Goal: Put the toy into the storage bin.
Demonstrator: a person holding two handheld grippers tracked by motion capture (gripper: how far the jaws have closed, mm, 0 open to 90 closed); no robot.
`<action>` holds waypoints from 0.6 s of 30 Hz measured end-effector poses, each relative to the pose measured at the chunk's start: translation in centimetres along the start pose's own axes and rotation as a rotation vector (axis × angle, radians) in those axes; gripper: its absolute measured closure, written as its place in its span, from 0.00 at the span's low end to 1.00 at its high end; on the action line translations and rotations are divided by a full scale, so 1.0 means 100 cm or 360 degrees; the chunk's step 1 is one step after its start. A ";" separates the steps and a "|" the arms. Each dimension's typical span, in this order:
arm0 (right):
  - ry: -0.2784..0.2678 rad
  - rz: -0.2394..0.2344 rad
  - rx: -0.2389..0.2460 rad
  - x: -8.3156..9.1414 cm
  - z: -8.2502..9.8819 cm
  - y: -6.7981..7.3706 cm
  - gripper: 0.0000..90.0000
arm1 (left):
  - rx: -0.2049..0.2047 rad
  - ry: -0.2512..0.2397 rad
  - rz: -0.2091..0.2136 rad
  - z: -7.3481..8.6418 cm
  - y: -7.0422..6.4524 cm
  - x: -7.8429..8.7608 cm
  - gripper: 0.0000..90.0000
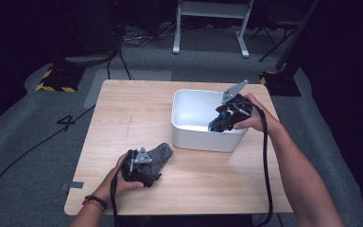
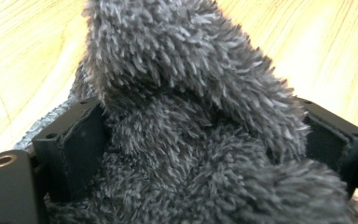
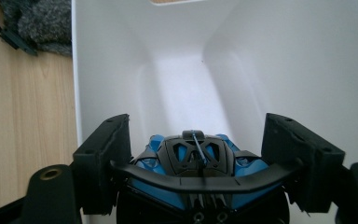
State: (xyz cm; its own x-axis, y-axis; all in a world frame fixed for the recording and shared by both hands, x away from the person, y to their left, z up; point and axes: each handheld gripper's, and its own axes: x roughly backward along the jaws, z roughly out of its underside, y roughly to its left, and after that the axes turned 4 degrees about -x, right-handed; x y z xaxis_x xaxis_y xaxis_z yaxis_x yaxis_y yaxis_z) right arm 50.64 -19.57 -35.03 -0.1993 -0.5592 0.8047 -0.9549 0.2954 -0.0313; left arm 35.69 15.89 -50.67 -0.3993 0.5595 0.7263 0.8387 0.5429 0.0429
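Observation:
A grey fuzzy cloth (image 1: 163, 152) lies on the wooden table (image 1: 132, 113) near the front left. My left gripper (image 1: 155, 162) is shut on its near end. In the left gripper view the fluffy pile (image 2: 191, 116) bulges between both pads (image 2: 81, 144). My right gripper (image 1: 219, 123) reaches down into the white bin (image 1: 208, 139) at the right. It is shut on a blue and black toy car (image 3: 193, 161), whose black rear wing spans from pad to pad above the bin's white floor (image 3: 182, 93).
In the right gripper view, the grey cloth (image 3: 42, 21) and part of the other gripper (image 3: 0, 28) show past the bin's left wall. Floor cables, a yellow-striped stand foot (image 1: 56, 78) and a white frame (image 1: 212, 23) lie beyond the table.

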 end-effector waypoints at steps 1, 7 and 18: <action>0.0007 0.0004 -0.0014 0.000 0.001 -0.001 0.27 | 0.0000 0.0000 0.0000 0.000 0.000 0.000 0.13; 0.0042 0.0018 -0.0028 -0.002 0.007 -0.005 0.27 | 0.0000 0.0000 0.0001 0.000 0.000 0.000 0.13; 0.0174 0.0042 -0.0025 -0.012 0.015 -0.009 0.27 | 0.0000 0.0000 0.0000 0.000 0.000 0.000 0.13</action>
State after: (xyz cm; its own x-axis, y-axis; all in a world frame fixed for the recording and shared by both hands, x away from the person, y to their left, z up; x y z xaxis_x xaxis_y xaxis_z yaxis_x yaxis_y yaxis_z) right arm 51.45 -20.33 -36.79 -0.1983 -0.4637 0.8635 -0.9459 0.3213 -0.0447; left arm 35.69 15.89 -50.67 -0.3994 0.5596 0.7262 0.8387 0.5429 0.0429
